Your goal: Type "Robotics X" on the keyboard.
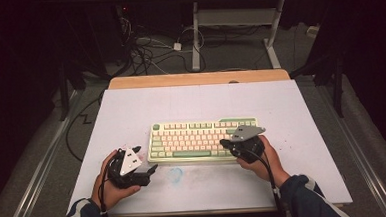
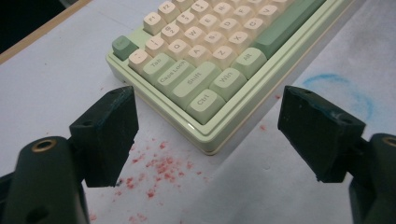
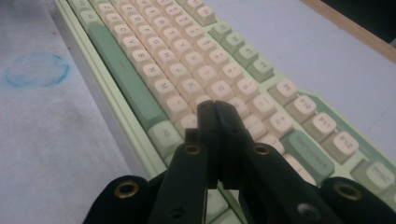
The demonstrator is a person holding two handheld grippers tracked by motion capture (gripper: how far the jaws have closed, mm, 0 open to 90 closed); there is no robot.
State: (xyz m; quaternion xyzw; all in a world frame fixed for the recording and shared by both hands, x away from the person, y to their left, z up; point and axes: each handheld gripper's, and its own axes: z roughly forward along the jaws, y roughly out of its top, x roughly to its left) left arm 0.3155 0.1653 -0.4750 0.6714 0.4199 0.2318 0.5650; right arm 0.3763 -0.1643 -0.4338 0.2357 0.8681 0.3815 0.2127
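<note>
Right gripper point(image 1: 225, 143) hovers over the right end of the keyboard point(image 1: 197, 138), its jaws pressed together with nothing between them; in the right gripper view point(image 3: 215, 108) the closed tips sit just above the cream keys near the lower right of the letter block, beside the long green space bar point(image 3: 122, 77). Left gripper point(image 1: 151, 168) rests on the white table point(image 1: 291, 108) just off the keyboard's near left corner, jaws spread wide and empty; in the left gripper view point(image 2: 208, 112) the Ctrl key point(image 2: 204, 101) lies between them, apart from both. Red specks point(image 2: 159, 168) dot the table by that corner, and a blue ring mark point(image 1: 176, 174) lies just in front of the keyboard
</note>
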